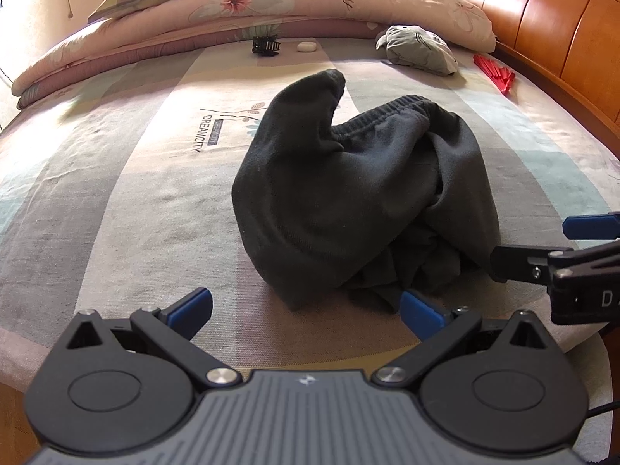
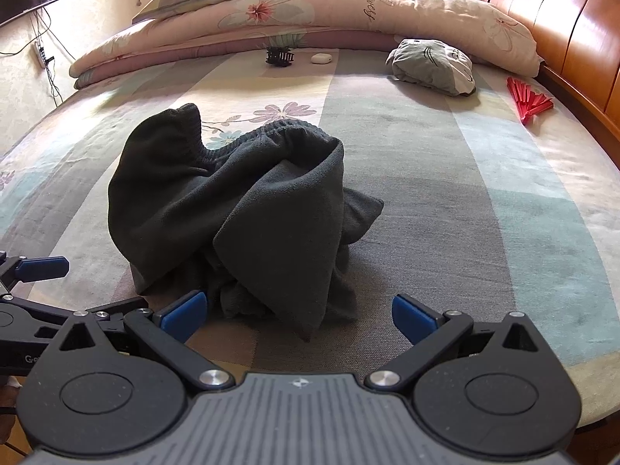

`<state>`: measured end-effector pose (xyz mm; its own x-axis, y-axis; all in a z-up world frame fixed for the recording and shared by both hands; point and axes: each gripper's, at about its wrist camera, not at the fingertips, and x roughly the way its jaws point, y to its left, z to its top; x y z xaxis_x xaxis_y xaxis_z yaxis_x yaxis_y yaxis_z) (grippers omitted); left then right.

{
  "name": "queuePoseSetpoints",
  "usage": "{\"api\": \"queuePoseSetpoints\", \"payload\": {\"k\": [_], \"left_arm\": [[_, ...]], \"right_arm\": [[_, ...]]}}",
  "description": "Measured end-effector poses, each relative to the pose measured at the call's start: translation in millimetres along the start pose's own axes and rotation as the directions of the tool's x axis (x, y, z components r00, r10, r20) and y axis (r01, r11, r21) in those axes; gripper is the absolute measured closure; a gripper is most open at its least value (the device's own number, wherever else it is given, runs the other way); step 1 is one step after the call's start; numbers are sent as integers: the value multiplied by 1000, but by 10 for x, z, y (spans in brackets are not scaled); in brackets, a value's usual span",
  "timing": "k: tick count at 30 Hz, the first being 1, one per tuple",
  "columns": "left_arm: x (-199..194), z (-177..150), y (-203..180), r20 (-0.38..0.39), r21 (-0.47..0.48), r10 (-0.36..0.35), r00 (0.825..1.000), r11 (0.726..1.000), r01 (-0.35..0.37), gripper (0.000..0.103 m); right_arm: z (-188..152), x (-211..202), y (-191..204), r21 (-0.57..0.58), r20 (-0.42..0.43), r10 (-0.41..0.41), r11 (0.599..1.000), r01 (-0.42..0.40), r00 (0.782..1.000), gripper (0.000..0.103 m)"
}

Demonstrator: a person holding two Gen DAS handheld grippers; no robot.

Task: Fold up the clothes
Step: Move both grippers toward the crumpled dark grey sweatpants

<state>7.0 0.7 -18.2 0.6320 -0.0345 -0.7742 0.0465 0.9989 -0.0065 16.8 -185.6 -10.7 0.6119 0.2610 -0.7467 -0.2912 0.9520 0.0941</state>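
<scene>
Left wrist view shows dark pants (image 1: 348, 193) bunched on the bed (image 1: 135, 193), not yet folded. Both tools, left (image 1: 306, 310) and right (image 2: 298, 316), are spread apart and hold nothing. Next they likely need to grab the edges and spread the pants flat.

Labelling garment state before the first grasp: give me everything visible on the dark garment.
The dark garment is charcoal, fleece-like knit, apparently pants: a ribbed elastic waistband shows at the far side. It lies unfolded in a crumpled heap on the striped bedsheet, one part standing up at the back, folds bunched at the near edge. Both claws, left and right, are open just short of it, gripping nothing.
</scene>
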Motion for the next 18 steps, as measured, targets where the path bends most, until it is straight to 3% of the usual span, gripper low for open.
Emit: {"api": "queuePoseSetpoints", "payload": {"k": [6,18], "left_arm": [[31,8,78,-4,-47,-72,997,996,72,1],[89,160,23,7,32,-1,1000,999,0,1]], "right_arm": [[5,-15,-11,-15,18,15,1000,-15,1000,0],[25,6,-51,-23,13,48,999,-48,999,0]]}}
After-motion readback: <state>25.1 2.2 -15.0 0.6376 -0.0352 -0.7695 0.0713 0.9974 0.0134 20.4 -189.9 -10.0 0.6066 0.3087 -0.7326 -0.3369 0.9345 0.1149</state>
